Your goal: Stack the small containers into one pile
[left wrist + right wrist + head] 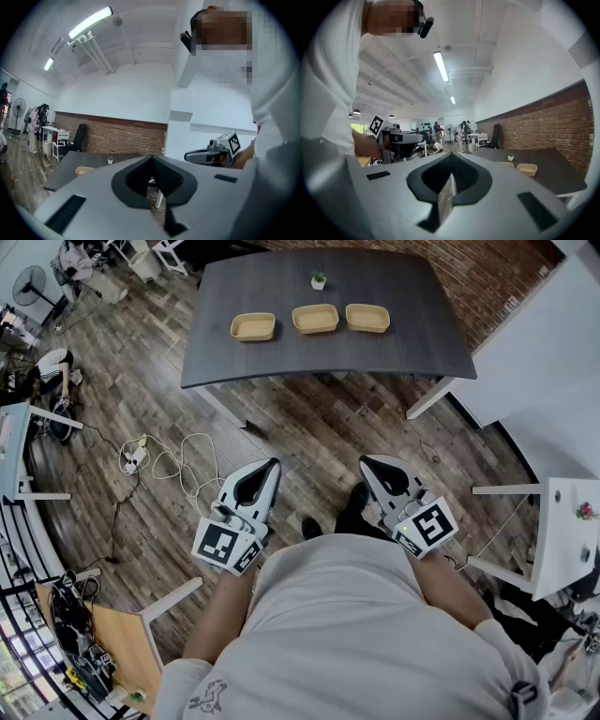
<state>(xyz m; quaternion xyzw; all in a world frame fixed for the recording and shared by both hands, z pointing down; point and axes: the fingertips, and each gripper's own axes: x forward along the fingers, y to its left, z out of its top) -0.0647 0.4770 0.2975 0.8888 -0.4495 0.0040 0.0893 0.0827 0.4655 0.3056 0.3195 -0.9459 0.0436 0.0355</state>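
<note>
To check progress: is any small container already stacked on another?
No, the left container, middle container and right container lie apart in a row on the dark table.

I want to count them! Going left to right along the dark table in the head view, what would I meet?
First the left tan container → middle tan container → right tan container. The small potted plant stands behind the middle one, so I left it out.
</note>
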